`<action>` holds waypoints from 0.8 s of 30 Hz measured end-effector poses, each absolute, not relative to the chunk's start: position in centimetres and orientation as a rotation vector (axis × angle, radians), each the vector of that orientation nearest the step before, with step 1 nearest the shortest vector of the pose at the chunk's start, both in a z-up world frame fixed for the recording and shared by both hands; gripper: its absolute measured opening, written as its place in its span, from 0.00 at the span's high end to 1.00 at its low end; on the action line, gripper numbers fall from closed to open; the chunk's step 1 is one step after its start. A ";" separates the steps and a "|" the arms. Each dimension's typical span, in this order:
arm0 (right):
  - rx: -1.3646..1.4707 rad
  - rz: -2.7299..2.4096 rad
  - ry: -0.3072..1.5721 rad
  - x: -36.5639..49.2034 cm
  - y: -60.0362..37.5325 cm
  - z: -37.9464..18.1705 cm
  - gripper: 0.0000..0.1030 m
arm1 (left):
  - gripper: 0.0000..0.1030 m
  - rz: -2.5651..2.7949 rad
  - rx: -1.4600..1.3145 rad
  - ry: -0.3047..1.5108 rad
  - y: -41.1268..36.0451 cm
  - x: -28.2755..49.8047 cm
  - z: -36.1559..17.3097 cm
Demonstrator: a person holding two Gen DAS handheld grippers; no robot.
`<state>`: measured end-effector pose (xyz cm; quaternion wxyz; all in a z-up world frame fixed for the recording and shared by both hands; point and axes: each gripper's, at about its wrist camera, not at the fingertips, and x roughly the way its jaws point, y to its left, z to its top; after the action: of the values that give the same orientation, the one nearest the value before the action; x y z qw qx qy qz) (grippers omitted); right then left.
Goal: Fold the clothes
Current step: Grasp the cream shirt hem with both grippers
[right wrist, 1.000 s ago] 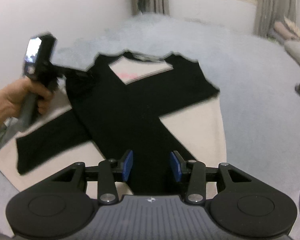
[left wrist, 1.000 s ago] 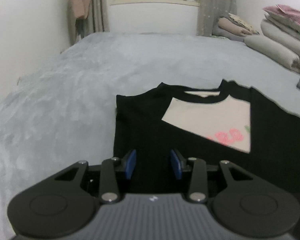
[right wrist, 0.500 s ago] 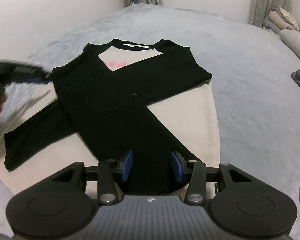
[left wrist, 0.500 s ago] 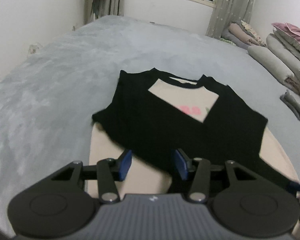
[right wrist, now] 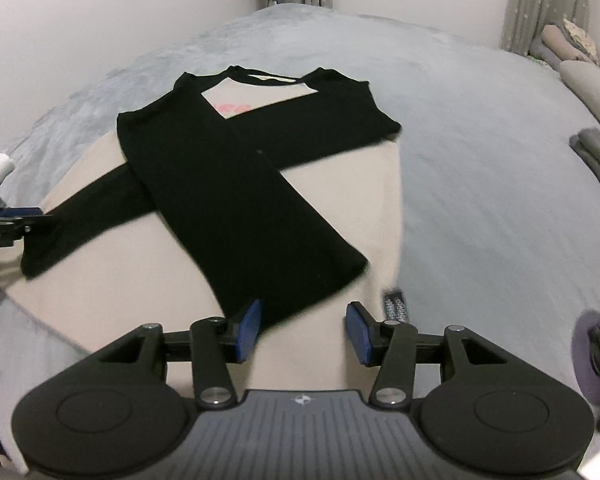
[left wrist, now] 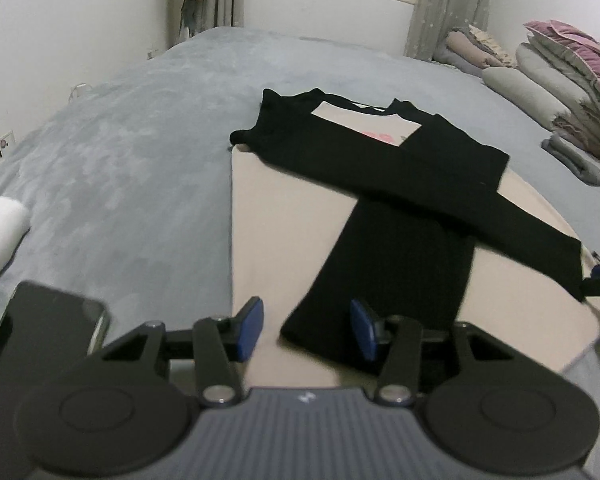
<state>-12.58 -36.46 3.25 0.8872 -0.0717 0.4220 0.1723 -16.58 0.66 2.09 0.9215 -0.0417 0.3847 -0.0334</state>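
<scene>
Now | both fingers parted, holding nothing | soft cream-black shirt [right wrist: 236, 184], sleeves crossed | plush grey bedspread [right wrist: 480, 140]

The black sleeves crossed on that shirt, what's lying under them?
Under the black sleeves lies the shirt's cream body, spread on the grey bedspread. A pink print is partly covered; its design is unreadable.
</scene>
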 end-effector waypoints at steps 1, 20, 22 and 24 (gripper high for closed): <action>-0.152 0.361 0.889 -13.0 -36.9 3.0 0.55 | 0.56 -0.073 -0.093 0.791 0.8 -17.1 2.2; -0.225 0.407 0.888 -17.6 -39.5 3.1 0.55 | 0.68 -0.091 -0.220 0.806 4.9 -21.6 3.0; -0.208 0.378 0.891 -17.6 -40.4 3.1 0.55 | 0.69 -0.094 -0.230 0.807 5.0 -21.6 3.0; -0.180 0.363 0.890 -17.5 -41.2 3.1 0.55 | 0.70 -0.099 -0.233 0.807 4.8 -21.6 2.9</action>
<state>-17.51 -41.16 3.12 0.8828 -0.0864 0.4274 0.1746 -21.62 4.82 2.95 0.9118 -0.1131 0.3918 -0.0479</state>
